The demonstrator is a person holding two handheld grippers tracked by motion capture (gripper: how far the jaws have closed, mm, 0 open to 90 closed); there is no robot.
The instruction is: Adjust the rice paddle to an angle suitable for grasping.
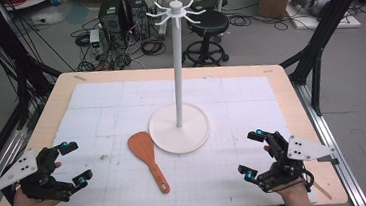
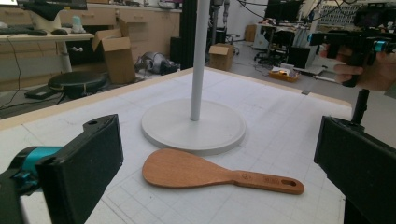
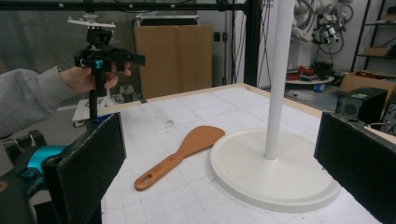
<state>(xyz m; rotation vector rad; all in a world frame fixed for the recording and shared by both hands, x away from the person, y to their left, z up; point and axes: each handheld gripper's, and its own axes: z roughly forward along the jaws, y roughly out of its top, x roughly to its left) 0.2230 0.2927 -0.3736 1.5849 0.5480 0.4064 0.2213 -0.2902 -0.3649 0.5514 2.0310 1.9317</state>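
A wooden rice paddle (image 1: pixel 148 158) lies flat on the white mat, blade toward the stand, handle toward the near edge. Just behind it stands a white hook stand (image 1: pixel 176 68) on a round base (image 1: pixel 179 128). My left gripper (image 1: pixel 75 162) hovers open at the near left, with nothing between its jaws. At the near right my right gripper (image 1: pixel 250 153) is open too and holds nothing. The paddle (image 2: pixel 215 172) lies ahead between the left gripper's fingers (image 2: pixel 79 168). In the right gripper view the paddle (image 3: pixel 180 154) lies left of the base (image 3: pixel 275 172).
A white gridded mat (image 1: pixel 102 115) covers the wooden table (image 1: pixel 59 93). On the floor beyond the far edge are a black stool (image 1: pixel 207 25), computer cases (image 1: pixel 123 15) and tangled cables. Black frame legs (image 1: pixel 316 46) stand at both sides.
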